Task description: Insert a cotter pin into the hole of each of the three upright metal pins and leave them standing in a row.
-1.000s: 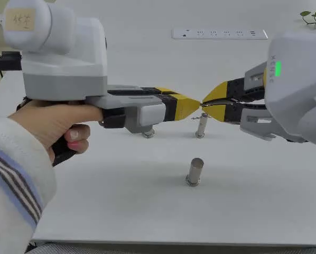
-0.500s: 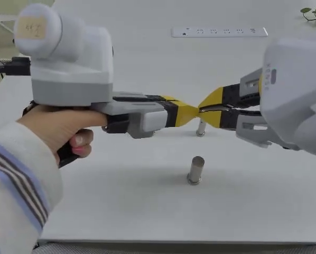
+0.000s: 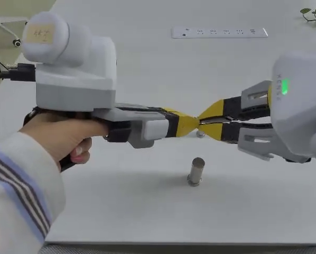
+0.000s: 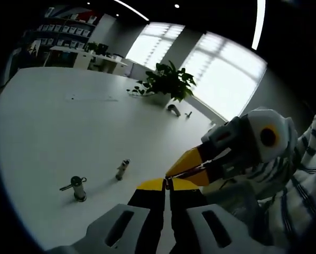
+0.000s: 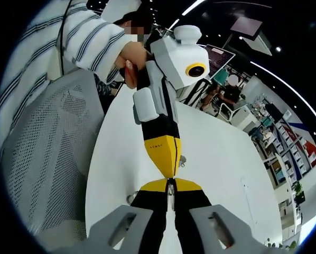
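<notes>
On the table [image 3: 147, 211], a power strip [image 3: 220, 33] lies at 12 o'clock from the gripper tips and a plant [image 3: 314, 13] at 2 o'clock. The left gripper [image 3: 194, 125] and right gripper [image 3: 204, 121], fingers clenched, touch tip to tip as half a second ago, now hiding the rear metal pin [image 3: 200, 135] down to its foot. The front metal pin [image 3: 195, 172] stands clear at 6 o'clock. Whether they pinch a cotter pin is too small to tell.

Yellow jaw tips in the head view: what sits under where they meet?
The base of a silver upright metal pin shows just below; its top and hole are covered.
</notes>
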`<state>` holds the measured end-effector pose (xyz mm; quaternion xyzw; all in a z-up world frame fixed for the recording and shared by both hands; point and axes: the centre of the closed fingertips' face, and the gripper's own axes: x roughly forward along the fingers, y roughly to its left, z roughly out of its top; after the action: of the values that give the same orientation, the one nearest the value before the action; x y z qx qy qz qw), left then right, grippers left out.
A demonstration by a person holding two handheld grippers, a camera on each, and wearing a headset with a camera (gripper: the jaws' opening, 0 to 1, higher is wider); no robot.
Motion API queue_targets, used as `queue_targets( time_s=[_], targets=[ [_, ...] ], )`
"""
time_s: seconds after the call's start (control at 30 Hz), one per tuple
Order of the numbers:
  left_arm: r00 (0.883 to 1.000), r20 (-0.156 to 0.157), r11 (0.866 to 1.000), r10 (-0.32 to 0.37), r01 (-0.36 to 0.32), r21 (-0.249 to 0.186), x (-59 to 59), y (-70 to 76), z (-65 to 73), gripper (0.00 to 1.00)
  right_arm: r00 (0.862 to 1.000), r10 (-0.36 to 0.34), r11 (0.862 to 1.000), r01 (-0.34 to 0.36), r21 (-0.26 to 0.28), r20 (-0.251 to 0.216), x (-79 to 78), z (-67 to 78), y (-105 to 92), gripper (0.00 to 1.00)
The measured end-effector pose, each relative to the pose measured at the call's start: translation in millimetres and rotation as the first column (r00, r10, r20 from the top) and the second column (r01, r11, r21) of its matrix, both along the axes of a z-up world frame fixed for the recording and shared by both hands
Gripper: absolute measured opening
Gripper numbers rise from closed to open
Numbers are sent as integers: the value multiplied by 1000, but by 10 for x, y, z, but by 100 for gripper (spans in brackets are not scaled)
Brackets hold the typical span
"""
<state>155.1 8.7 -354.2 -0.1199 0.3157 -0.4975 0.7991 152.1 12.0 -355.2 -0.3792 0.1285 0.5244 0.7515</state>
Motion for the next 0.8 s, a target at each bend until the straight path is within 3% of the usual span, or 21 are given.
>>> queue_targets(
  time_s=[0.13,0.2,0.27,0.33,0.43,0.57,0.6,0.7,0.8],
  targets=[
    [1000,28,1000,-8,8,11,-16,10,10,0,997,-39,998,43,55,-73,36,-17,-44,12],
    [998,61,999,-23,22,24,-26,16,14,0,993,-45,996,54,76,-106,45,-23,-69,13],
    [991,122,997,-55,49,52,-40,24,19,0,985,-60,992,76,96,-161,37,-56,-90,13],
    [978,188,994,-94,81,80,-72,24,36,0,972,-65,988,94,119,-227,29,-97,-111,14],
    [956,256,988,-143,122,95,-122,9,76,0,964,-66,985,103,135,-256,38,-126,-129,13],
    [928,318,980,-193,167,107,-191,-16,131,0,936,-44,973,120,198,-349,-46,-135,-62,12],
    [925,323,979,-198,172,110,-199,-17,134,0,934,-39,972,118,203,-355,-60,-136,-54,12],
    [891,379,967,-250,212,140,-282,-69,158,0,932,-32,973,112,202,-361,-117,-143,-10,10],
    [874,399,960,-278,235,155,-264,-72,147,0,930,-23,974,103,201,-367,-169,-148,31,6]
  ],
)
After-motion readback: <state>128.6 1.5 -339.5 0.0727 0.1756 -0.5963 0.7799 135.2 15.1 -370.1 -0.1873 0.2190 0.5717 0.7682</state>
